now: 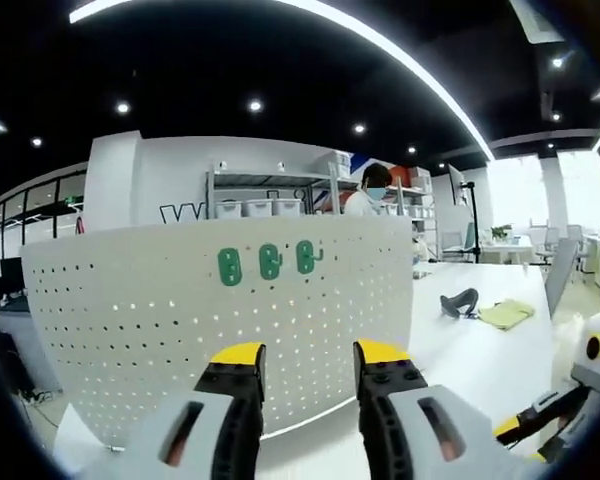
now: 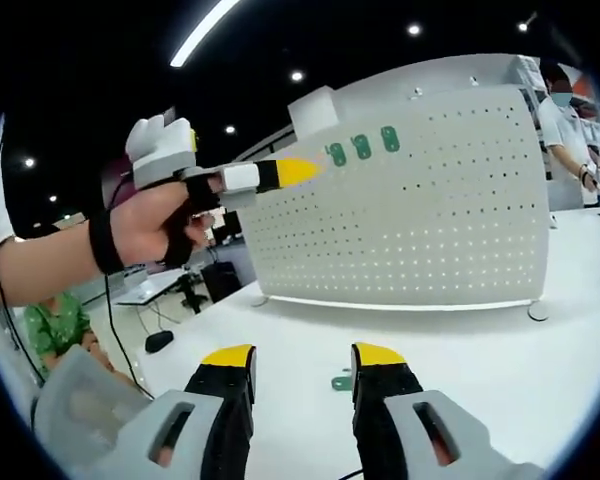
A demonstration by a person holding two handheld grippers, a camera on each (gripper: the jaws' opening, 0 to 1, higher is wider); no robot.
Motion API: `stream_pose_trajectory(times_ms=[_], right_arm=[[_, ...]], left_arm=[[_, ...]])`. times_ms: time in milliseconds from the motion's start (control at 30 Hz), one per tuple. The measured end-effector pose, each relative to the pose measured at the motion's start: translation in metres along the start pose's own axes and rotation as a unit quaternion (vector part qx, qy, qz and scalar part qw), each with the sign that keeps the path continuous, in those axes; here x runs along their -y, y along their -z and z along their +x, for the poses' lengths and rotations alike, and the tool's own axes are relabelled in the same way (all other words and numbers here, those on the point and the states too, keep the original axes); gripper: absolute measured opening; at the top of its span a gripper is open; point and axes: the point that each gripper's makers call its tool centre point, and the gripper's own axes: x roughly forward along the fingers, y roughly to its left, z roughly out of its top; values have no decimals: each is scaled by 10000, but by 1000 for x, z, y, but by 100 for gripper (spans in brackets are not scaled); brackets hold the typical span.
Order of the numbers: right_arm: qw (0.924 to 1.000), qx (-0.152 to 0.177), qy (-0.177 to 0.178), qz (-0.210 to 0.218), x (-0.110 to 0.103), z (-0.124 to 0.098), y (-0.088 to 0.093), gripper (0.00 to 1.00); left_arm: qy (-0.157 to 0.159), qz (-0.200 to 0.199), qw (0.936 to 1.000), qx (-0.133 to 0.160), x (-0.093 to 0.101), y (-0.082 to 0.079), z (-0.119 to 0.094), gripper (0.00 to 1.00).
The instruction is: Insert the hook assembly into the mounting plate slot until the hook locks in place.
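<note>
1. A white perforated mounting plate (image 1: 180,310) stands upright on the white table (image 2: 480,380). In the left gripper view it rises straight ahead of the jaws and spans most of the frame beyond their tips.
2. Three green hooks (image 1: 269,261) sit in a row near the plate's top edge, above and slightly left of the gap between the left jaws. In the right gripper view the same three hooks (image 2: 362,146) show at the plate's upper left, well above and ahead of the jaws.
3. A small green hook piece (image 2: 341,382) lies on the table just beside the inner edge of the right-hand jaw tip in the right gripper view; whether it touches the jaw I cannot tell.
4. The left gripper (image 1: 308,357) has its yellow-tipped jaws spread, with nothing between them.
5. The right gripper (image 2: 302,357) is likewise spread and empty, with bare table in the gap.
6. In the right gripper view the left gripper (image 2: 298,171) is raised to the upper left, held by a hand (image 2: 155,225), its yellow tip close to the plate's left edge near the hooks.
7. Beyond the plate's right side, past the left jaws, a dark curved object (image 1: 461,301) and a yellow cloth (image 1: 506,314) lie on the table.
8. Behind the plate stand shelves (image 1: 270,195) and a person (image 1: 365,195).
</note>
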Motion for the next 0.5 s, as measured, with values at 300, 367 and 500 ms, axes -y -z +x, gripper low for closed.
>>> stream_pose_trajectory(times_ms=[300,367,500], right_arm=[[9997,-182,164,-29,-4,7,7,39],[9996,-209,168,-57,-5,10,9,39],[9992,-282,262,-50,-6,13,14,40]], left_arm=[[312,-173,9994,-7,7,13,-31,39],[353,-213,9992,-2,6,16,-38,41],[479,-254,9985,-8,6,20,-50,43]])
